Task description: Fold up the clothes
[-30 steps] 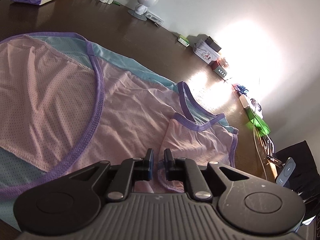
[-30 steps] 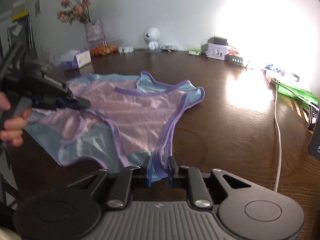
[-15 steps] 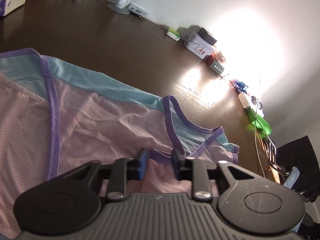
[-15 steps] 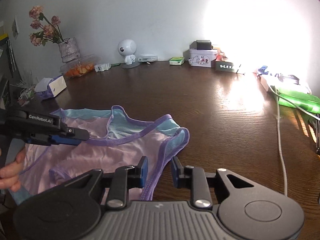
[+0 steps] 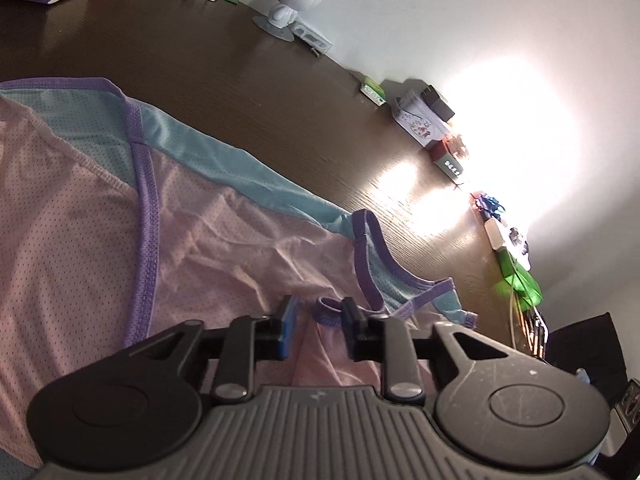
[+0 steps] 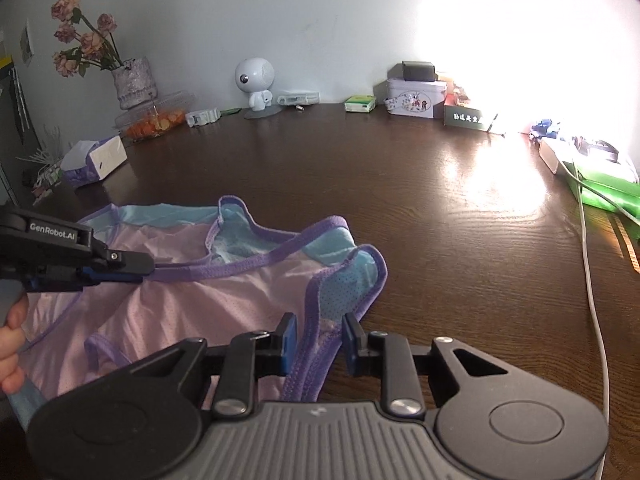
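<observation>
A pink mesh top with light blue panels and purple trim lies on the dark wooden table. My left gripper hovers low over its neck end. Its jaws are opening, and a purple strap loop lies loose between them against the right finger. In the right wrist view the top is bunched, and the left gripper reaches in from the left with the strap at its tip. My right gripper stands open astride the purple hem of an armhole, pads not pressing it.
A person's hand holds the left gripper. Along the back wall stand a flower vase, a tissue box, a white robot figurine and a tin box. A white cable and a green item lie at the right.
Both grippers were shut on the top's purple trim and now stand apart. The right gripper has swung left, bringing the hem with it, so the top lies more bunched.
</observation>
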Demonstrator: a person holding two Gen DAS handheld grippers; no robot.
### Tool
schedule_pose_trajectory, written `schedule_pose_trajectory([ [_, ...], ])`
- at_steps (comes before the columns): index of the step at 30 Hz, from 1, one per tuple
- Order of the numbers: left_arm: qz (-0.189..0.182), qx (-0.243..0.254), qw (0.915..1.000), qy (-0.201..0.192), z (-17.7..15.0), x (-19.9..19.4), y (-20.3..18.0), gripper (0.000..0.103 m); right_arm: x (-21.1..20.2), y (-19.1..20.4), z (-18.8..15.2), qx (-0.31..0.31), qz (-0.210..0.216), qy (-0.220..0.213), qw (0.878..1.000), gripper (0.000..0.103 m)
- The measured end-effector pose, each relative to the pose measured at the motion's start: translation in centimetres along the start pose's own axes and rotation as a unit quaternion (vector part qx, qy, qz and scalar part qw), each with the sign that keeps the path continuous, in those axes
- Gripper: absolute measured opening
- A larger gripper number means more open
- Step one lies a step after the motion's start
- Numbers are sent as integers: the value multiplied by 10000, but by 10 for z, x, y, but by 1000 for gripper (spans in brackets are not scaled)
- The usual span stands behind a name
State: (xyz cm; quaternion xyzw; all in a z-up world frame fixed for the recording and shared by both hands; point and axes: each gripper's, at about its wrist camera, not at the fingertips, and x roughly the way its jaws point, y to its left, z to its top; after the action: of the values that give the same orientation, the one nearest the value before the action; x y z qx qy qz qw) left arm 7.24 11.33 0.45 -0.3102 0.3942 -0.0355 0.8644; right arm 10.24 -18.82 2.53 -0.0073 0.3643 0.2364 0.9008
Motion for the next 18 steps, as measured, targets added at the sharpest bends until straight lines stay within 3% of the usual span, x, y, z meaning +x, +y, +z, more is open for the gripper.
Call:
schedule_pose_trajectory([
  [2,14,167,9998,-49,-2,-2,-7,43,-2,-3,7,95,18,-115,9999,23],
  [6,225,378,9990,-50,-6,-4,-13,36,16,-7,19,193,-206,17,9996,22],
  [8,206,392,9989,-150,-7,-20,-8,36,18,-7,17,186,-424,82,9989,16],
  [10,239,534,9978,-301,-9,-42,-2,38,9,-2,13,113,-454,16,9989,17],
  [13,441,780,9947,-511,-16,-76,11,46,-9,12,13,-200,-15,-180,9996,18],
  [18,875,514,9923,-705,-20,-123,47,46,12,51,37,-392,920,-68,9950,14],
])
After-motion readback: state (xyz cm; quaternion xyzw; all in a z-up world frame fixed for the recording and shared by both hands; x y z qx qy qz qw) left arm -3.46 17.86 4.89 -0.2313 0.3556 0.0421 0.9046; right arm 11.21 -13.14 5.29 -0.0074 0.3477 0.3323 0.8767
